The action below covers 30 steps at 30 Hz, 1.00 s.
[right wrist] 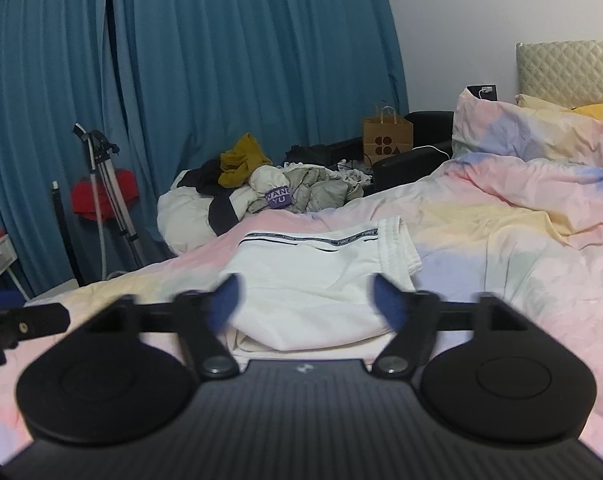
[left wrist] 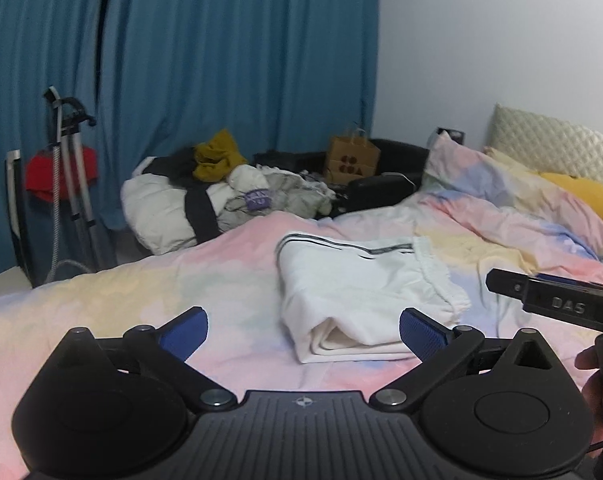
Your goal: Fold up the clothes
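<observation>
folded pants [left wrist: 361, 292] lie on the bed [left wrist: 121, 300] just ahead of my left claw [left wrist: 303, 332], my right claw [right wrist: 303, 304] over their near edge. clothes pile [left wrist: 221, 196] behind them to the left, paper bag [left wrist: 353, 156] further back, pillows [left wrist: 501, 184] right.

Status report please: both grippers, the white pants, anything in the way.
Left gripper open, empty. Right gripper open, empty. White pants folded on the pastel duvet, untouched. Nothing in the way.
</observation>
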Each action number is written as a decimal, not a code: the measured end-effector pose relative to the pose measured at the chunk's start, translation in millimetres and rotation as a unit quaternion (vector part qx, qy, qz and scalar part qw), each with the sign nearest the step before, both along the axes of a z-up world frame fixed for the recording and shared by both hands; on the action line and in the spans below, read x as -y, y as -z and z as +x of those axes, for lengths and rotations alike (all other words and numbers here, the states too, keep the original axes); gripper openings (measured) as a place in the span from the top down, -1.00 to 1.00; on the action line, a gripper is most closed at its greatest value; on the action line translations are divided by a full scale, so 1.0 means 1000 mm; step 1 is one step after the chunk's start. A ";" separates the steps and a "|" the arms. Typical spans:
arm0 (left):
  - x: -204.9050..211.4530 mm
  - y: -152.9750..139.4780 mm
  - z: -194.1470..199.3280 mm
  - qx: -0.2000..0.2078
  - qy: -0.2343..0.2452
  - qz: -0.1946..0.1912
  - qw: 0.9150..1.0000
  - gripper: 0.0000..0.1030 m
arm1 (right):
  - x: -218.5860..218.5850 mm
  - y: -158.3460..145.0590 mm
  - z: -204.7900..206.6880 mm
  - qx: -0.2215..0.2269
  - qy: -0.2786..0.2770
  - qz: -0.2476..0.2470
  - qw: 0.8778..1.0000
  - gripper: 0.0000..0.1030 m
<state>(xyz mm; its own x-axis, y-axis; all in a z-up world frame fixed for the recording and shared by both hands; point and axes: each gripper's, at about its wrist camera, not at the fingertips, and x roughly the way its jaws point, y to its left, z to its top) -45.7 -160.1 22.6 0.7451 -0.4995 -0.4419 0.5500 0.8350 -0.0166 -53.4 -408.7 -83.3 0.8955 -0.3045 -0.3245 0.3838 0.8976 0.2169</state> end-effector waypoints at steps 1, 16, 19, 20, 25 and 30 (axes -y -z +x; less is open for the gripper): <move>-0.004 0.004 0.002 -0.003 -0.005 -0.004 1.000 -1.00 | -0.001 0.003 0.001 0.005 -0.001 0.000 1.000 -0.72; -0.021 0.026 0.013 -0.002 -0.033 0.000 0.999 -1.00 | -0.019 0.049 0.038 -0.043 0.020 -0.041 0.998 -0.72; -0.022 0.026 0.013 0.001 -0.031 0.000 1.000 -1.00 | -0.021 0.049 0.038 -0.044 0.025 -0.044 0.998 -0.72; -0.022 0.027 0.013 0.001 -0.031 0.002 1.000 -1.00 | -0.022 0.050 0.038 -0.044 0.025 -0.044 0.998 -0.72; -0.022 0.029 0.013 -0.008 -0.034 0.003 0.999 -1.00 | -0.025 0.051 0.039 -0.046 0.027 -0.048 0.997 -0.72; -0.023 0.027 0.014 -0.012 -0.040 0.008 0.999 -1.00 | -0.026 0.052 0.038 -0.047 0.025 -0.050 0.997 -0.72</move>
